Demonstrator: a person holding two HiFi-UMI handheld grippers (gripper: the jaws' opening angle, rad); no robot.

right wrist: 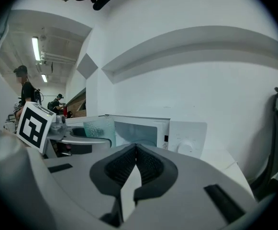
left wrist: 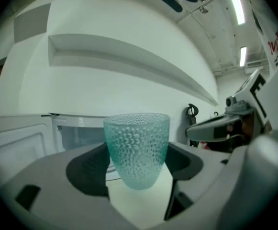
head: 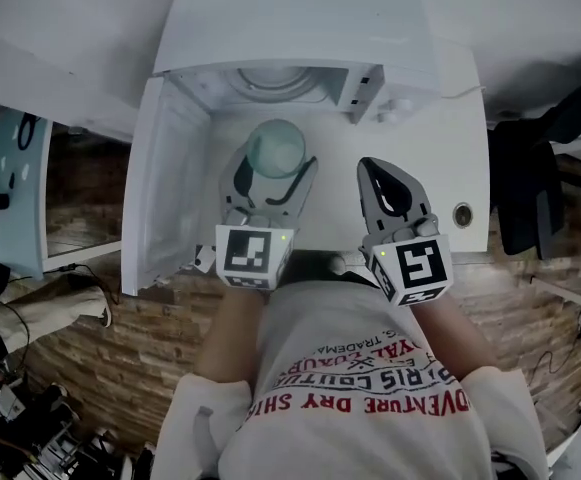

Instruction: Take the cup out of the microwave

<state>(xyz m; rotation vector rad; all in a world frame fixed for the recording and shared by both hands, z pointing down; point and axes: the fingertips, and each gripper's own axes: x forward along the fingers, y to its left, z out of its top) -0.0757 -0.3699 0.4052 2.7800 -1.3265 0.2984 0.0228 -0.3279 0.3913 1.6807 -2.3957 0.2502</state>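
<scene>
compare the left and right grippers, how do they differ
The left gripper clamps the teal cup; the right gripper is shut on nothing. The left gripper sits before the open microwave cavity; the right gripper sits before its control panel. Both point at the microwave.

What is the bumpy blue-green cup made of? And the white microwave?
The see-through teal cup with dotted bumps looks like glass or clear plastic: what's behind shows through it, but I can't tell which. The white microwave looks like smooth painted metal, plain and evenly coloured, though parts may be plastic.
</scene>
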